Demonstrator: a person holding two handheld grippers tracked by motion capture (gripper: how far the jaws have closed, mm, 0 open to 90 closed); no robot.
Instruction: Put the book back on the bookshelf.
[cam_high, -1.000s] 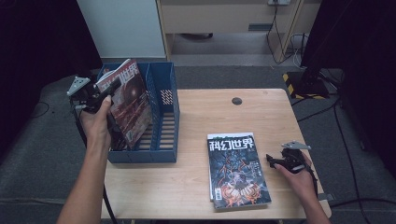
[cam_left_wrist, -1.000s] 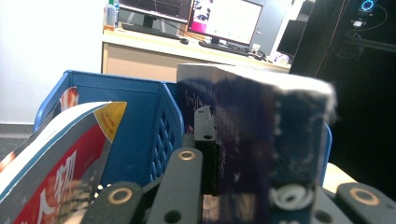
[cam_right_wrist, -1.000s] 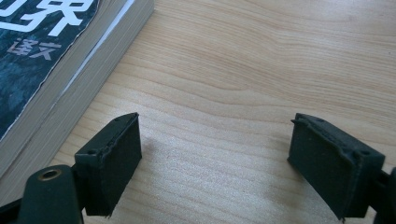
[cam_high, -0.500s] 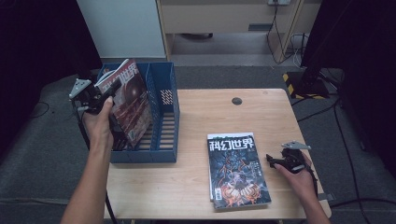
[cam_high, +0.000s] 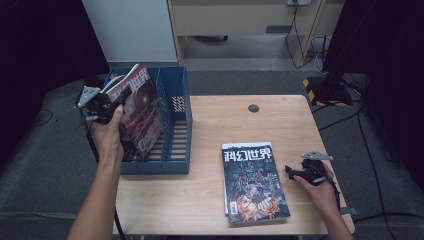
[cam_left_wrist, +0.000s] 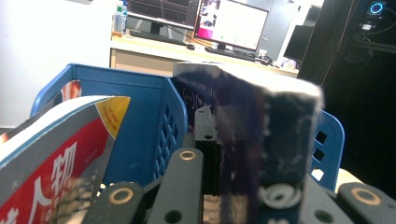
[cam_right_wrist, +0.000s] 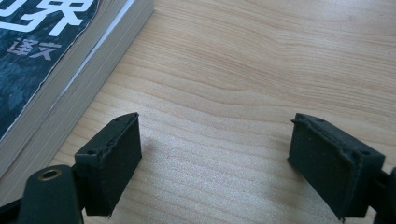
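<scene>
The left gripper (cam_high: 121, 95) has its fingers clenched on the top edge of a dark red magazine with a shiny cover (cam_high: 140, 112). The magazine stands almost upright, tilted a little, inside the left slot of the blue plastic file box (cam_high: 176, 120). That box sits at the left edge of the pale wooden counter (cam_high: 220, 125) and hangs a bit over it. In the left gripper view the held magazine (cam_left_wrist: 261, 140) is a dark blur between the black fingers (cam_left_wrist: 187, 186). Another magazine with a red and white cover (cam_left_wrist: 56, 154) leans in the same box, just beside it.

The right gripper (cam_high: 291, 171) rests low on the counter near the right edge. Its fingers (cam_right_wrist: 109, 161) are released and wide apart, with bare wood between them. A thick magazine with a dark blue cover and big white letters (cam_high: 252, 182) lies flat near the front edge of the counter, just beside the right gripper. A small round dark hole (cam_high: 253, 108) sits near the back edge
</scene>
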